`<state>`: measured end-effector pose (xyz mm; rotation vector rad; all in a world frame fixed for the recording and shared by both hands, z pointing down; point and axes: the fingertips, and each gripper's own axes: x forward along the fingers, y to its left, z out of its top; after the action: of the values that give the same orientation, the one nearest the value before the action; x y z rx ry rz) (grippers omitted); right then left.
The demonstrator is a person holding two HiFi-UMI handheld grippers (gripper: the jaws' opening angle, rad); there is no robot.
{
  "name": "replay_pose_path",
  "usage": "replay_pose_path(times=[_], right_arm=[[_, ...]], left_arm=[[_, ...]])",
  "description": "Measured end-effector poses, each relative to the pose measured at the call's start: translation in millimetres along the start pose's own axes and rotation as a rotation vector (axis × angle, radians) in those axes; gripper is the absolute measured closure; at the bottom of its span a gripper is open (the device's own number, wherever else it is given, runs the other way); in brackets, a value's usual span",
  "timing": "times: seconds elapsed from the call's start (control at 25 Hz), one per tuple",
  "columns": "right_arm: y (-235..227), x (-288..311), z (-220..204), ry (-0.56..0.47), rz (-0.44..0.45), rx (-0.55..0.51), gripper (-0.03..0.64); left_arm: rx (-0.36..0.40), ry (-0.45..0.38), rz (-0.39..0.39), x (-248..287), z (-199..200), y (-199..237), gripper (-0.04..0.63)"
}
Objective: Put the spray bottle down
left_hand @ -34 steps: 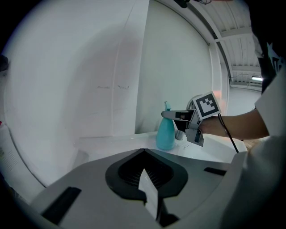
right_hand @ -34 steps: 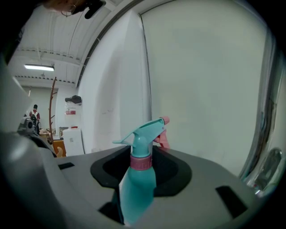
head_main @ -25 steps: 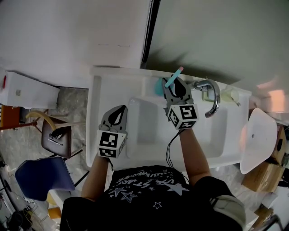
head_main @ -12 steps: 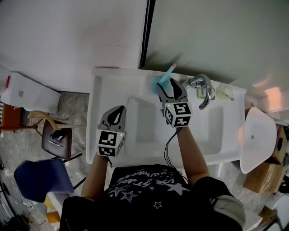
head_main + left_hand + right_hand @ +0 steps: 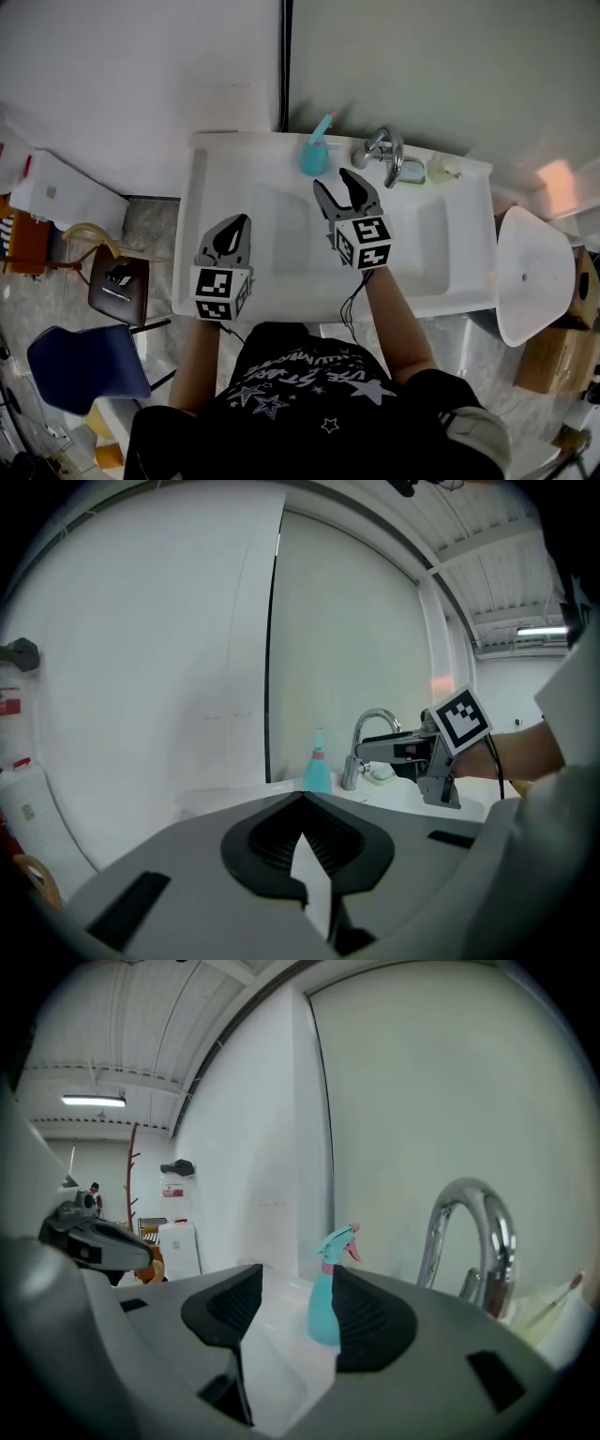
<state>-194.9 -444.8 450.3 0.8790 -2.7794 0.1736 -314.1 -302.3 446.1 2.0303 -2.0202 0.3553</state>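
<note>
The spray bottle (image 5: 314,156) stands on the back ledge of the sink (image 5: 194,220), against the wall (image 5: 141,66) and just left of the faucet (image 5: 386,155). Right of the faucet, on the same ledge, lies a small object (image 5: 441,169). On the floor left of the sink stands a chair (image 5: 117,289), with a second chair (image 5: 84,361) in front of it. A rounded fixture (image 5: 530,272) sits just right of the sink
</note>
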Motion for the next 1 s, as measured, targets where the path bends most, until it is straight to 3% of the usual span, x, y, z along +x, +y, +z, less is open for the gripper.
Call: replay_pose_path(times=[0.68,1.0], right_arm=[[3,-184,-11,-0.031,-0.061,0.018,0.602],[0,-256,-37,0.0,-0.096,0.014,0.604]], left_arm=[[0.055,-0.063,-0.066,-99,-4,-141,0.58],[0.063,-0.058,-0.074,-139,-26,-196,0.58]])
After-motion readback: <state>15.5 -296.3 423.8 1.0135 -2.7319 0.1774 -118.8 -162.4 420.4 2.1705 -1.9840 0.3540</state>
